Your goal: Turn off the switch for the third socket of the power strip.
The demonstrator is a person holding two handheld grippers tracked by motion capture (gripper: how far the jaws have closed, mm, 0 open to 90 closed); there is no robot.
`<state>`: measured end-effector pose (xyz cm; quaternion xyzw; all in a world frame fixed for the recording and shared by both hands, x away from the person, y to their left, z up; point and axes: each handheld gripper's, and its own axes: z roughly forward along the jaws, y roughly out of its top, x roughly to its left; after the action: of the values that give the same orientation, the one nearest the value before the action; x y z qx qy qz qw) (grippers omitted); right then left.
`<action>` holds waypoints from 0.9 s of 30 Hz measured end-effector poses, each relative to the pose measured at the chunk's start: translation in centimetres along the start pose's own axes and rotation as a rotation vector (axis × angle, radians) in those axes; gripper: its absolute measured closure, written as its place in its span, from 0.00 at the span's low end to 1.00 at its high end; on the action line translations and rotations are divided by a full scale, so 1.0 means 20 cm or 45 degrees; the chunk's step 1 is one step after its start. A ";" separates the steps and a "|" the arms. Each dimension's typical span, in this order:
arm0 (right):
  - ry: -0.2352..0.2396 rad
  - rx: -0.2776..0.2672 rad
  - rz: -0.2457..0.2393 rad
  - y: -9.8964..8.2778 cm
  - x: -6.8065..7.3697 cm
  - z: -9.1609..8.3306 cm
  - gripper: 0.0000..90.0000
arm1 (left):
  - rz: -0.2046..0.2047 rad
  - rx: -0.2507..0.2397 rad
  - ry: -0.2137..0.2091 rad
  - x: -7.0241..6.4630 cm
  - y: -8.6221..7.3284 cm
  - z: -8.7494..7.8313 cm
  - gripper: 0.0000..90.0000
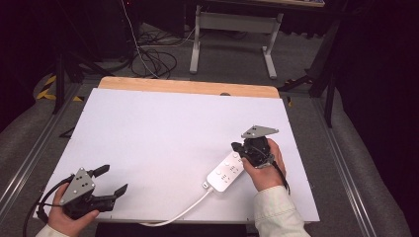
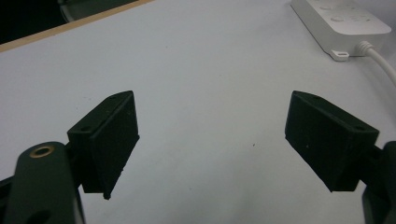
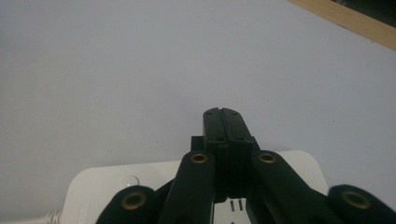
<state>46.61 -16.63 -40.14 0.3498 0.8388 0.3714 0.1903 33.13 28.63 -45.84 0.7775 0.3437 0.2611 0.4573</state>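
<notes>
White worktop with a bare wood strip along its far edge, metal rails down both sides. Room behind is dark — grey carpet floor, a tangle of cables at far left, the grey legs of another desk at far centre, yellow-black tape on the floor at left.

Power strip lies flat on the worktop, near right, angled with its far end toward the right claw. Its white cord leaves the near end and runs off the near edge of the worktop. In the left claw view the strip's cord end shows at top right, well apart from the jaws.

Right claw – held in the right hand, pale sleeve at the wrist, grey plate on top. Jaws clenched together, nothing between them; in the right claw view they sit pad to pad over the far end of the strip, tips pointing past it at bare worktop. Whether they touch the strip, cannot tell.

Left claw at near left corner, held in the left hand, well apart from the strip. Jaws released, spread wide, only bare worktop between them. Black cable loops off its left side.
</notes>
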 end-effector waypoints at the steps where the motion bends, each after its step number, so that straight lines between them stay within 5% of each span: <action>1: 0.001 -0.002 -0.001 0.00 0.00 0.00 1.00 | -0.003 0.003 -0.001 0.00 0.00 0.00 0.20; 15: 0.034 -0.142 0.007 -0.01 0.01 -0.10 0.58 | -0.010 0.005 0.002 0.00 0.00 0.00 0.20; 27: 0.074 -0.277 -0.006 -0.10 0.01 -0.25 0.41 | -0.008 -0.002 0.008 0.00 0.00 0.00 0.20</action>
<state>42.66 -19.95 -38.38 0.3142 0.7994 0.4699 0.2035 33.13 28.66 -45.86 0.7753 0.3474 0.2624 0.4576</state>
